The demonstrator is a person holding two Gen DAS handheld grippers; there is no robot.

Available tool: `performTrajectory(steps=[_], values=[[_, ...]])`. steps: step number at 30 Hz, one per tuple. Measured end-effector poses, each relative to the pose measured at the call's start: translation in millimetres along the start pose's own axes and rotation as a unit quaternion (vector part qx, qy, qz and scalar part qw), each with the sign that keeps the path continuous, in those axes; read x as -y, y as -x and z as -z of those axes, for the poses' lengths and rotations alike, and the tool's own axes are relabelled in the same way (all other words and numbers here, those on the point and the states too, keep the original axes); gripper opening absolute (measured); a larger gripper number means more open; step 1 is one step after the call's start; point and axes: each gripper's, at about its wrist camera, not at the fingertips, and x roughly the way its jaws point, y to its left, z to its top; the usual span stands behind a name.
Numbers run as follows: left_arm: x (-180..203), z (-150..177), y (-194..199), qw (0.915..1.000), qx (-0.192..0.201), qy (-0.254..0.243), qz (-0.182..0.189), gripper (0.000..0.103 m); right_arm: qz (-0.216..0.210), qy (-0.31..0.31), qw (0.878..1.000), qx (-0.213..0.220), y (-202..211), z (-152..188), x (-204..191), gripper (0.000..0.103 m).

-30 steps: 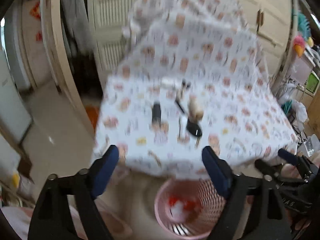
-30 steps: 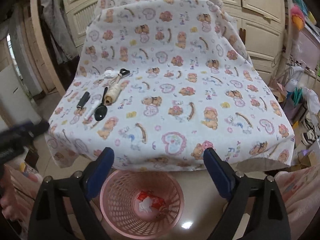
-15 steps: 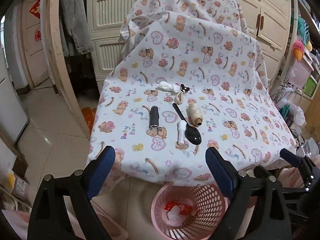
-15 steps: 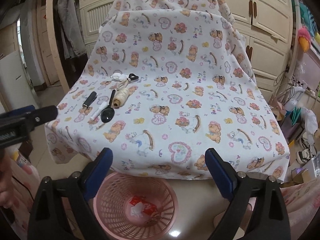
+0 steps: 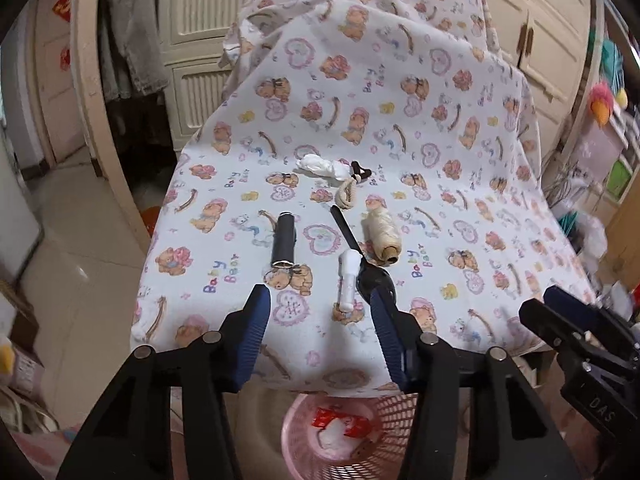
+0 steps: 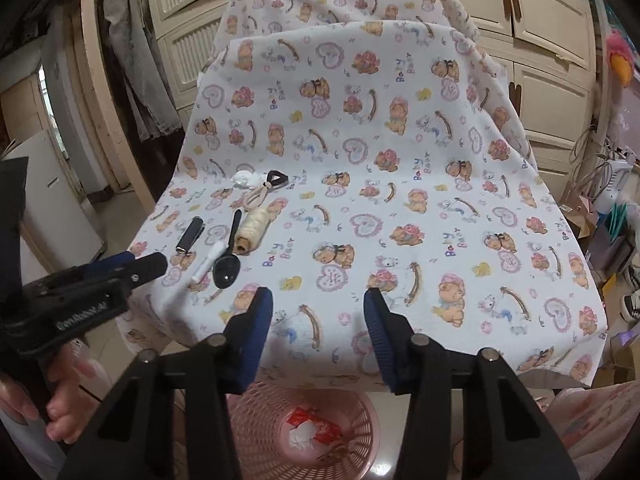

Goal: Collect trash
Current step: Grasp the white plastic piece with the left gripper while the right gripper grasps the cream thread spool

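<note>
On the bear-print cloth (image 5: 440,152) lie a crumpled white tissue (image 5: 320,166), a black tube (image 5: 284,244), a small white tube (image 5: 349,276), a black spoon (image 5: 372,272) and a thread spool (image 5: 382,236). My left gripper (image 5: 319,296) hovers over the cloth's near edge, just short of the white tube; its jaws are closing with nothing between them. My right gripper (image 6: 318,298) hangs over the near edge further right, jaws closing on nothing. A pink basket (image 6: 304,432) with red and white wrappers stands on the floor below both.
A rope loop (image 5: 347,196) and a black clip (image 5: 360,170) lie beside the tissue. Cream cabinets (image 6: 540,40) stand behind the table. A wooden post (image 5: 100,100) and hanging clothes are at the left. Clutter fills the right side (image 6: 608,220). A hand (image 6: 60,400) holds the left gripper.
Both grippers' jaws have narrowed to about half their earlier spread. The left gripper has come closer and lower toward the items on the cloth. The right view has barely shifted.
</note>
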Motion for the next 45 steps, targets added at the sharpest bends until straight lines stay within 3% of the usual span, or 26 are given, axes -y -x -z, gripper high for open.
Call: performTrajectory(steps=[3,7,9,11,13,15,20,24,27,29,37,41,45], values=[[6.2,0.1,-8.6,0.9999,-0.008,-0.005,-0.011,0.050,0.005,0.008,1.000,-0.001,-2.3,1.3,-0.8,0.039],[7.2,-3.7,-21.7,0.9991,-0.032,0.019,0.021,0.050,0.008,0.002,1.000,-0.004,-4.6,1.5,4.3,0.033],[8.8,-5.3,-26.2,0.9993,-0.034,0.016,0.007,0.050,0.024,-0.016,1.000,-0.003,-4.0,0.8,11.1,0.026],[7.8,-5.7,-31.1,0.9991,-0.037,0.020,0.005,0.045,0.016,-0.041,0.999,-0.006,-3.0,0.1,22.1,0.023],[5.7,-5.4,-36.4,0.9984,-0.047,0.028,0.012,0.031,0.008,-0.056,0.998,-0.011,-2.8,-0.5,29.3,0.022],[6.5,-4.2,-41.3,0.9980,-0.054,0.029,0.012,0.029,0.015,-0.065,0.998,-0.010,-2.9,-0.8,34.5,0.016],[15.7,-3.2,-49.0,0.9989,-0.046,0.010,-0.006,0.026,0.010,-0.073,0.997,-0.014,-4.2,0.7,38.2,0.012],[21.1,-4.9,-51.4,0.9986,-0.052,0.004,0.000,0.009,0.020,-0.055,0.998,-0.006,-0.7,1.1,33.5,0.011],[24.4,-5.3,-48.1,0.9986,-0.053,-0.002,-0.005,0.009,0.024,-0.049,0.998,-0.001,0.5,0.6,32.9,0.010],[24.4,-6.0,-44.0,0.9988,-0.047,-0.003,-0.014,0.009,0.024,-0.052,0.998,-0.003,-1.0,0.5,33.8,0.010],[14.9,-20.2,-12.2,0.9997,-0.001,0.016,0.016,0.009,0.005,-0.065,0.998,-0.008,-4.2,-1.1,32.3,0.010],[4.0,-22.6,-12.9,0.9993,-0.004,0.034,0.012,0.009,0.015,-0.051,0.999,0.003,-4.2,-5.7,22.6,0.031],[-10.4,-23.0,-22.6,0.9978,-0.036,0.055,-0.010,0.009,0.012,-0.028,1.000,-0.001,-11.6,-14.8,10.8,0.031]])
